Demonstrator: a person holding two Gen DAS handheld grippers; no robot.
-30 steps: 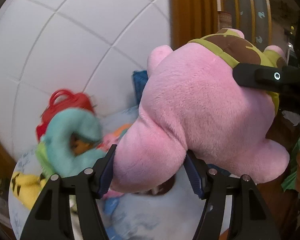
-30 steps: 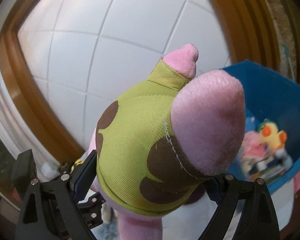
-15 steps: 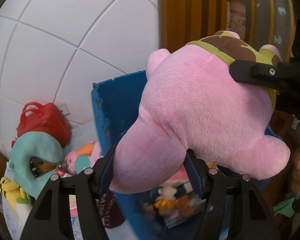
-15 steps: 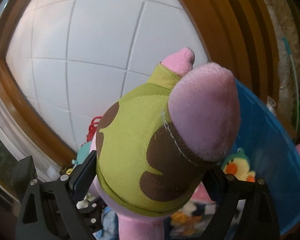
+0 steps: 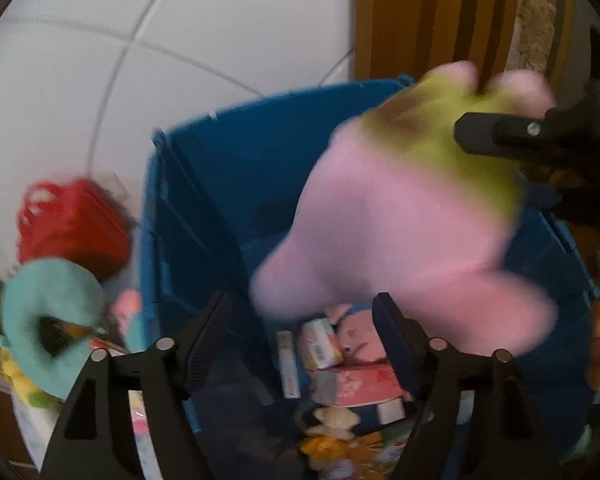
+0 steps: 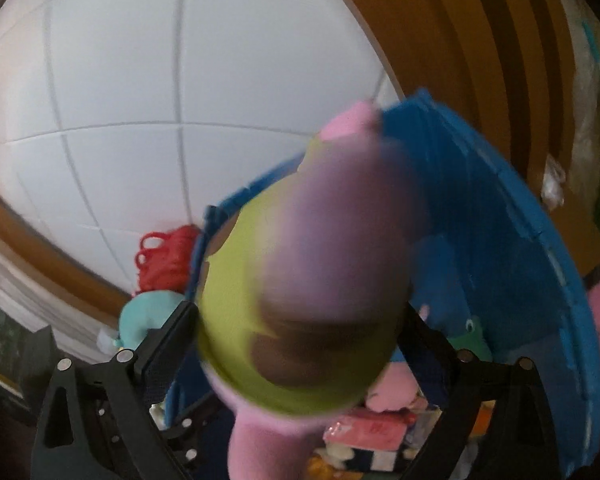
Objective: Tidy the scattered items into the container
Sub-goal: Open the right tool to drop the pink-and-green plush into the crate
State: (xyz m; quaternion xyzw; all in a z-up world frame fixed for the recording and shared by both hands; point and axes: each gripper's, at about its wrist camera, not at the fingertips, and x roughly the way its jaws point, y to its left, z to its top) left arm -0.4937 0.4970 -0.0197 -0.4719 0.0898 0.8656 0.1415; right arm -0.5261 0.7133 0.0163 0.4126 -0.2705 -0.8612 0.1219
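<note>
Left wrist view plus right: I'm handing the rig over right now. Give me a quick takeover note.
Left gripper: open, nothing between its pads; the frame is blurred.
Right gripper: closed on the pink plush, at its green-and-brown end.
The plush hangs over the open blue bin, not yet inside.
Done: the bin already holds several toys and a pink box.
Left: release the plush into the bin, then collect the red bag and teal plush, which lie outside the bin beside its wall, along with the small items near them.
</note>
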